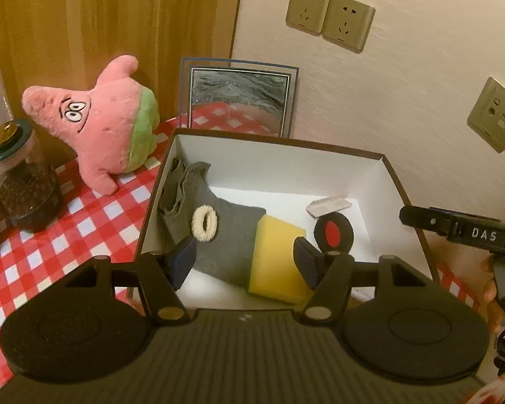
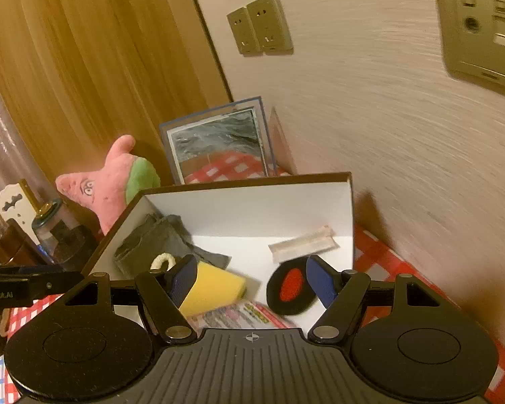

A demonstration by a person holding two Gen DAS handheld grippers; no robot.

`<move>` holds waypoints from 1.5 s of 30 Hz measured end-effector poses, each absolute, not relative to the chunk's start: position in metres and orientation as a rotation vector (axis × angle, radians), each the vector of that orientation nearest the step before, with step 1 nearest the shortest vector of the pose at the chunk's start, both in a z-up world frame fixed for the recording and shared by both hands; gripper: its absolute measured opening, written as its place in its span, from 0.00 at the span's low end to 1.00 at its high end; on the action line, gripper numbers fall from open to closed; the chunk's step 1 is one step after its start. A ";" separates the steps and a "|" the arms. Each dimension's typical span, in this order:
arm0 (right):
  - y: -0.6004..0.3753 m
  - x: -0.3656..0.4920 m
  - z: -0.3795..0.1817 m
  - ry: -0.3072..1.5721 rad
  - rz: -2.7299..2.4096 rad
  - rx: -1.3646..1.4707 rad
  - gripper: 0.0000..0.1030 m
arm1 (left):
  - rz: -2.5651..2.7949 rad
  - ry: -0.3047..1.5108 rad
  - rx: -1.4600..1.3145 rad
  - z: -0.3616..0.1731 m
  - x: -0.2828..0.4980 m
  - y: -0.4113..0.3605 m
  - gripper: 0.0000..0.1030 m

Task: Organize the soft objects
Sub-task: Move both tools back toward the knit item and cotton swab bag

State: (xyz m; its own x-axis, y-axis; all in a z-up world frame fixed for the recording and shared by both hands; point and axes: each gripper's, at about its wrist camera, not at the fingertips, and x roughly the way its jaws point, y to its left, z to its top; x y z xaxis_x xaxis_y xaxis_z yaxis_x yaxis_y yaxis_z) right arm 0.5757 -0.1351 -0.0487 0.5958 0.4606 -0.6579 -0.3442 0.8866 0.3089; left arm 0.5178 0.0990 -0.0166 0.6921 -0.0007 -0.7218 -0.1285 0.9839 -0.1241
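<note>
Both grippers, left [image 1: 244, 259] and right [image 2: 252, 279], hover wide open and empty over the box [image 1: 279, 143], where sponge [image 1: 279, 252] and grey cloth [image 1: 225, 232] already lie, apparently sorted.

The printed packet [image 2: 235, 314] in the box [image 2: 252, 178] lay blurred and half under the right gripper's body — its lettering could not be read. The yellow sponge [image 1: 277, 256] hid part of the grey cloth [image 1: 225, 232]. The right gripper [image 1: 461, 232] was cut off by the frame edge — jaws unseen. The small pale wrapper [image 2: 303, 244] was perhaps plastic; too smeared to tell.
</note>
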 end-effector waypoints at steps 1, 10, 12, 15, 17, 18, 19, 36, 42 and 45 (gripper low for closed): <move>-0.137 0.572 -0.047 0.807 0.466 0.159 0.70 | 0.074 0.803 -0.174 -0.017 0.513 0.099 0.60; -0.146 0.540 -0.035 0.814 0.447 0.163 0.70 | 0.087 0.802 -0.176 -0.017 0.470 0.093 0.60; -0.146 0.532 -0.033 0.817 0.448 0.159 0.70 | 0.089 0.799 -0.183 -0.017 0.459 0.093 0.60; -0.147 0.517 -0.029 0.815 0.449 0.151 0.70 | 0.089 0.798 -0.198 -0.016 0.443 0.094 0.60; -0.147 0.507 -0.027 0.816 0.451 0.152 0.70 | 0.090 0.796 -0.206 -0.016 0.431 0.096 0.60; -0.147 0.500 -0.026 0.816 0.451 0.151 0.70 | 0.090 0.796 -0.210 -0.016 0.425 0.096 0.60; -0.147 0.495 -0.026 0.818 0.452 0.151 0.70 | 0.092 0.796 -0.213 -0.016 0.419 0.097 0.60; -0.147 0.400 -0.047 0.945 0.448 0.110 0.70 | 0.133 0.853 -0.239 -0.033 0.326 0.111 0.60; -0.142 0.374 -0.061 0.991 0.450 0.074 0.70 | 0.120 0.893 -0.241 -0.046 0.313 0.108 0.60; -0.137 0.365 -0.068 1.011 0.475 0.059 0.70 | 0.121 0.912 -0.238 -0.051 0.309 0.106 0.60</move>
State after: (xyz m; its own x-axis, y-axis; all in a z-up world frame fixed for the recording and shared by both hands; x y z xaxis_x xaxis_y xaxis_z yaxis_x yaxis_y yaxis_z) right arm 0.3653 -0.1366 -0.0675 0.4387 0.4088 -0.8003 -0.3552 0.8969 0.2635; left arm 0.3095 0.1056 -0.0510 0.6074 0.0028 -0.7944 -0.2039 0.9671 -0.1524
